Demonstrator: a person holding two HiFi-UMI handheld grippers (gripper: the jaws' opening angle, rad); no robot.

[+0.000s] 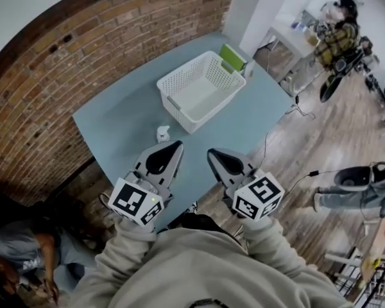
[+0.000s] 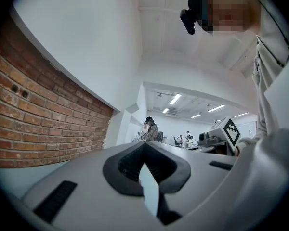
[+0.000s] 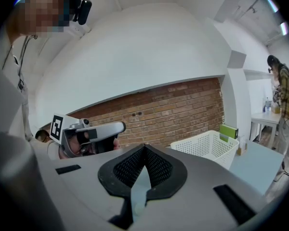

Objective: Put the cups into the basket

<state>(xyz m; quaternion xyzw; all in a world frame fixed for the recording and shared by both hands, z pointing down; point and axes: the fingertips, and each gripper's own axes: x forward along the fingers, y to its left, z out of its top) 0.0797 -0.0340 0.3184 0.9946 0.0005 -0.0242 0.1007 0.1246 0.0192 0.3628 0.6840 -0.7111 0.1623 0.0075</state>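
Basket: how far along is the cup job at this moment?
Done: nothing visible; the basket looks empty. In hand: nothing; the left gripper and the right gripper are shut and empty. Left: the small white object, probably a cup, stands on the table outside the basket and must go in.
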